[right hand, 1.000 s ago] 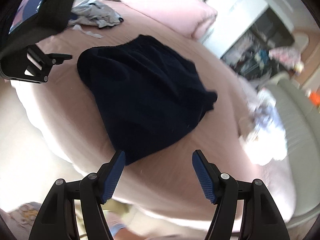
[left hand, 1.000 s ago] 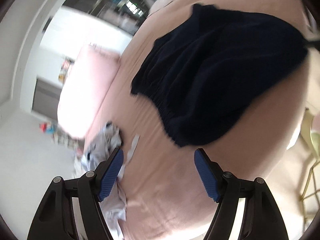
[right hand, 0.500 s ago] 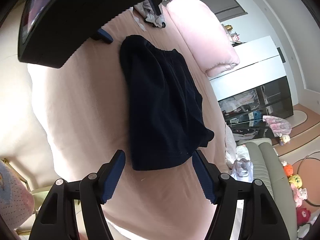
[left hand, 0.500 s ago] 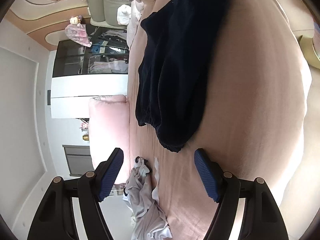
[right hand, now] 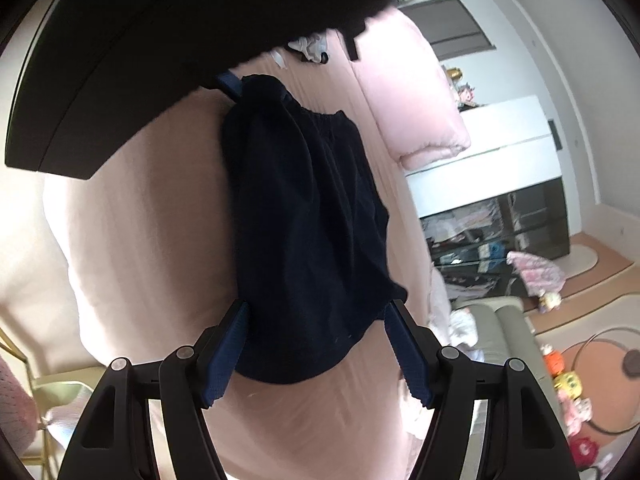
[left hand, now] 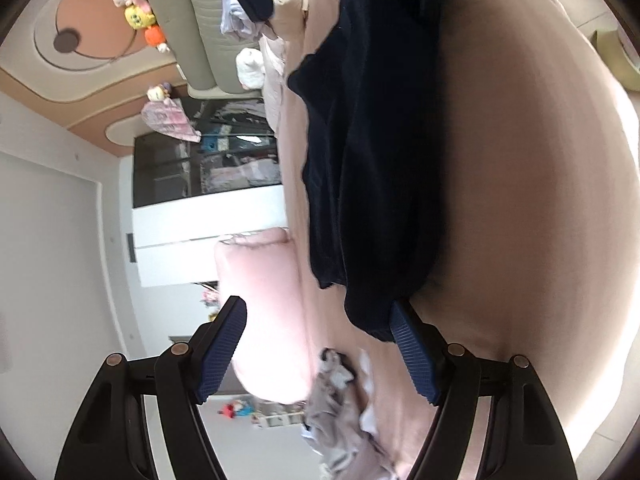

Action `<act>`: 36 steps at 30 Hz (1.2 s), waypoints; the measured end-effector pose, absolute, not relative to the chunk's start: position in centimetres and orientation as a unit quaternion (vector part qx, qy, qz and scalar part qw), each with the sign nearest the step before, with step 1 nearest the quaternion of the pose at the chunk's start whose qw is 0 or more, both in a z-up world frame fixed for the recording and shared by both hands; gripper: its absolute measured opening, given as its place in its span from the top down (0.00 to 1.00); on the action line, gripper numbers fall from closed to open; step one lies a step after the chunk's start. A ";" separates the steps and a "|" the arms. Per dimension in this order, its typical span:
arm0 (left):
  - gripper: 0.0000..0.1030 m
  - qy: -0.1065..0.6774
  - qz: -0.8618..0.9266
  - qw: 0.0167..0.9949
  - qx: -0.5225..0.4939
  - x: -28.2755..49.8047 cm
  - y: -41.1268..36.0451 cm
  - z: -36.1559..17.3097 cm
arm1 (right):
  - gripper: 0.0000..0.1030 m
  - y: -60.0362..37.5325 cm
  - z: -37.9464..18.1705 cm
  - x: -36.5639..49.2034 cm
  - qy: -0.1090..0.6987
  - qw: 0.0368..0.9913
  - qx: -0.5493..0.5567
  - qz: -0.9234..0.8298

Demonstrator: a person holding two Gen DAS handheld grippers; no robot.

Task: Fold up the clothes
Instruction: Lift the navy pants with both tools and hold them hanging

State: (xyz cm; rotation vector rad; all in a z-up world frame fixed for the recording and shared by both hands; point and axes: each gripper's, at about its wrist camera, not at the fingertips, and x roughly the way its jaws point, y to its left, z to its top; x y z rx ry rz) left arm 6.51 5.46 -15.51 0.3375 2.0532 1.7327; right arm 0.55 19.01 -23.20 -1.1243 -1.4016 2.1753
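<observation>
**Both grippers open at the ends of dark shorts on the bed**

The landmark is the pair of dark navy shorts [left hand: 372,152] lying spread on a pink bed [left hand: 520,200].

In the left wrist view the room appears rolled on its side. To the left of the shorts sit a pink pillow [left hand: 260,312] and, farther off, a white and black cabinet [left hand: 208,208] with stuffed toys [left hand: 138,16] beyond it. Below the shorts, near the pillow, lies a crumpled grey garment [left hand: 336,408]. The left gripper [left hand: 318,350] has its jaws standing apart; its right finger [left hand: 412,356] sits just beside the gathered waistband end of the shorts, but whether it touches the cloth cannot be told.

In the right wrist view the shorts [right hand: 304,232] run up the middle of the bed [right hand: 140,240]. The right gripper [right hand: 316,350] is spread wide, its fingers either side of the near hem, pressing on nothing. At the far end of the shorts the left gripper's blue finger [right hand: 230,82] shows beside the waistband. The pillow [right hand: 412,108] lies right of the shorts, the cabinet [right hand: 492,184] beyond it.
</observation>
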 end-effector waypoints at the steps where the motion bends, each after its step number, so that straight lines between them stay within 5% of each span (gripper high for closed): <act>1: 0.29 0.741 0.624 0.213 0.125 6.3 5.6 -15.4 | 0.33 19.0 -23.3 0.5 -0.495 0.159 -0.392 0.759; 14: 0.26 0.735 0.608 0.297 0.026 7.2 4.5 -14.4 | 0.33 19.5 -23.5 0.8 -0.492 0.135 -0.404 0.759; 36: 0.14 0.712 0.638 0.292 0.035 6.3 5.7 -14.0 | 0.33 18.9 -24.2 0.2 -0.501 0.109 -0.395 0.762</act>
